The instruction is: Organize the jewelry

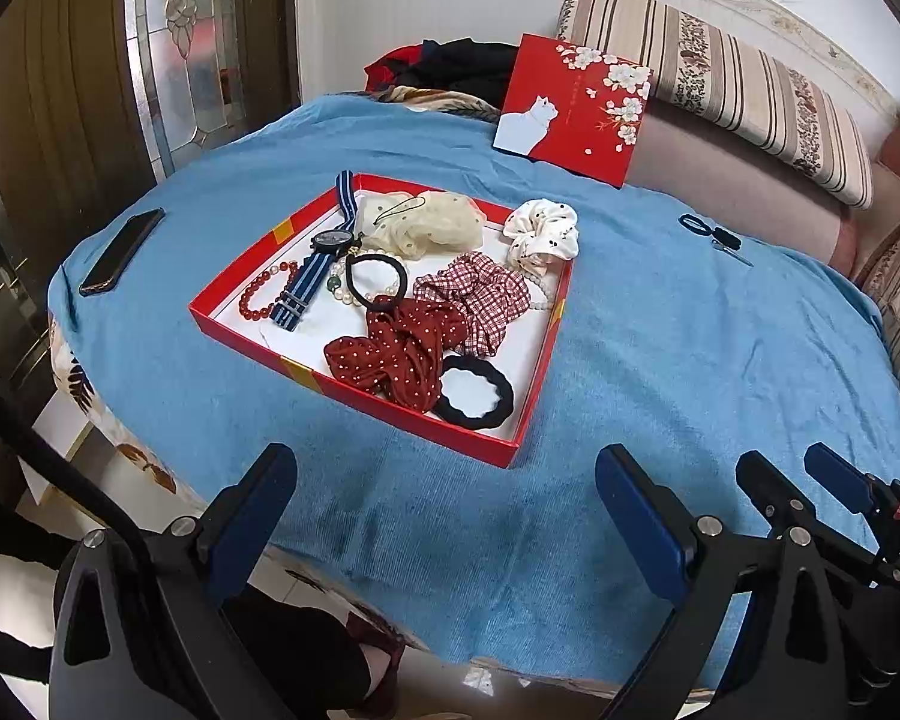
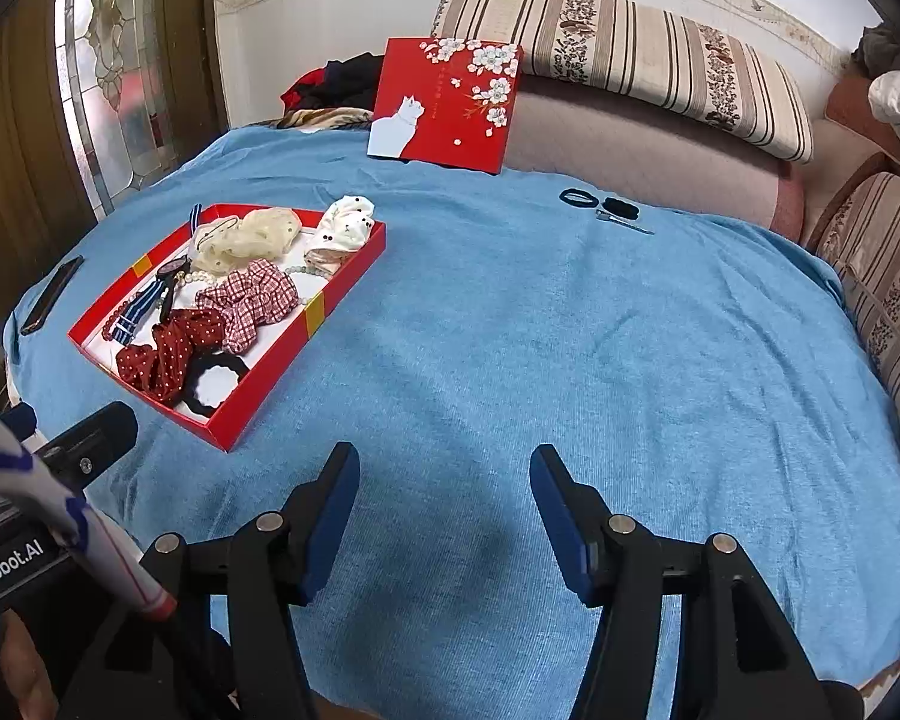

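Fingers (image 2: 546,498) of right gripper (image 2: 444,504) wide apart and empty, left gripper (image 1: 444,510) likewise; loose black hair ties (image 2: 600,201) and clip (image 2: 624,223) far ahead, slightly right, well apart from red tray (image 2: 282,360), nearer right hand.

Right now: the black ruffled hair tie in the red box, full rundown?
The black hair tie is a thick, ruffled fabric ring, matte and looking soft, lying flat and open in the near corner of the red box, with the white lining showing through its centre. The dotted red scrunchie touches or overlaps one side. No gripper touches it.
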Available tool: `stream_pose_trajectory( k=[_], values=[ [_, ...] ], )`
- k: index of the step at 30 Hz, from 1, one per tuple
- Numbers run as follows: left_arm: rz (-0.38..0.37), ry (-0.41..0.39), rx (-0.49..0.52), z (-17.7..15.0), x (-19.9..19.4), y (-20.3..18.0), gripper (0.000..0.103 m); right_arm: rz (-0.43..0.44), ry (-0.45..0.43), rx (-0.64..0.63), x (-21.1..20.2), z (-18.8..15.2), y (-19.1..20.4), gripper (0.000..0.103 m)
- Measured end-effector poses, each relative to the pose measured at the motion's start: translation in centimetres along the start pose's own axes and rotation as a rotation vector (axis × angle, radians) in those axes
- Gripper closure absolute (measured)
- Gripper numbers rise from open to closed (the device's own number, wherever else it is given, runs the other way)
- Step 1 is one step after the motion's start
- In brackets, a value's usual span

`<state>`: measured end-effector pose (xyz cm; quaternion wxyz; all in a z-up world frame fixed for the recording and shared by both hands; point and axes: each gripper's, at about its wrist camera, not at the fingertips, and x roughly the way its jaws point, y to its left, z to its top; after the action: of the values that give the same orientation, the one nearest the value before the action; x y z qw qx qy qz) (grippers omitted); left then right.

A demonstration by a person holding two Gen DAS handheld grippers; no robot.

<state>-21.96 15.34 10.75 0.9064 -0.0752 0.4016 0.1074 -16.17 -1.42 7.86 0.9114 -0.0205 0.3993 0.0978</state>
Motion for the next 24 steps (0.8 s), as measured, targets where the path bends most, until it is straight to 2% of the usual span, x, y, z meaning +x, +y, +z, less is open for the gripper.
stream_pose_trajectory(
  k=[24],
  values=[
    [0.008, 0.047, -0.044, -0.1, 1.9, 1.2, 0.004, 0.001, 0.037, -0.024, 1.7, -0.2, 1.3, 0.035]
  ],
)
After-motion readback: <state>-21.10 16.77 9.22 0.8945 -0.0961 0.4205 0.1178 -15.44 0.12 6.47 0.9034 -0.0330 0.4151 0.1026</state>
